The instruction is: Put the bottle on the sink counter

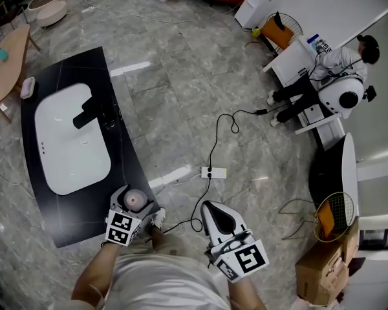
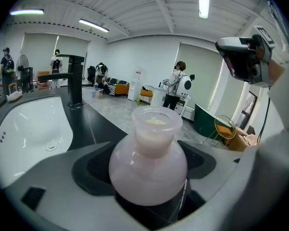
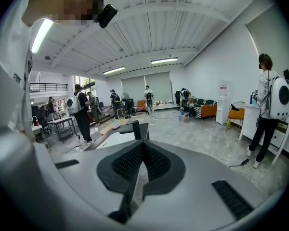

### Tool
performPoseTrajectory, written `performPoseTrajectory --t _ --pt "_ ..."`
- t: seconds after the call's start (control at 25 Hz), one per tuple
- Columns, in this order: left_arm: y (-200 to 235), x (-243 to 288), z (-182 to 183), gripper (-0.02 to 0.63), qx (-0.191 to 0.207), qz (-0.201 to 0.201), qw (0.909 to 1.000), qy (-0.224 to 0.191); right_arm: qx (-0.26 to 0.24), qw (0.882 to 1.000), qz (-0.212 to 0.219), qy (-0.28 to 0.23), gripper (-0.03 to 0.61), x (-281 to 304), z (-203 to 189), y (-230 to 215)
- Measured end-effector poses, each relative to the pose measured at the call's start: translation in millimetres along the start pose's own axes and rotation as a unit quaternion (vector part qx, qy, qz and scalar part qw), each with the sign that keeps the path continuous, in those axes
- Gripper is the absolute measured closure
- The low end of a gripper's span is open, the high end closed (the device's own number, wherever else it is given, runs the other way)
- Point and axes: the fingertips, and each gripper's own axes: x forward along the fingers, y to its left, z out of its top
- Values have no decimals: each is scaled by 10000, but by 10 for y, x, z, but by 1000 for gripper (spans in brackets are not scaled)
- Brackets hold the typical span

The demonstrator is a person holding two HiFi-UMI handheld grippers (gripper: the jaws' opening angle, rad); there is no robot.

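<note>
**Bottle held upright over the near corner of the surface**

The left tool (image 1: 134, 206) grips the bottle (image 2: 148, 154): its two jaws stand wide apart because the round belly fills the gap between them, with the pads pressed to either side of the widest part. Holding it low on the body leaves the neck free and keeps the base clear for setting down. The right tool (image 3: 140, 165) has its jaws closed together on nothing and hangs over the floor (image 1: 200, 108), off the surface's long right edge, taking no part in the work.

The bottle is pale pink, with a short wide neck. It stands upright, its long axis vertical and its mouth pointing straight up, so the head view looks down onto the ring of the neck. It sits at the near right corner of the dark surface (image 1: 126, 150); whether its base already touches there I cannot tell. Further along the surface lie the white basin (image 1: 68, 144) and, at its right side, the black tap (image 1: 90, 113), both well apart from the bottle.
</note>
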Motion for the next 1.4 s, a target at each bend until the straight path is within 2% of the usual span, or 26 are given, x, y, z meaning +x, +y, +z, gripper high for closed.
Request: performPoseTrajectory --t 0.56,1.12,1.4 --pt "-60 208 -172 210 436 -11 9983 392 42 10000 -65 -22 569 -12 -20 -92" --pt "-123 265 -277 210 942 57 9928 740 65 10000 -2 -46 569 45 2 -86" --pt "-132 278 -287 210 1002 36 9915 828 74 9999 2 -90 569 40 19 -98"
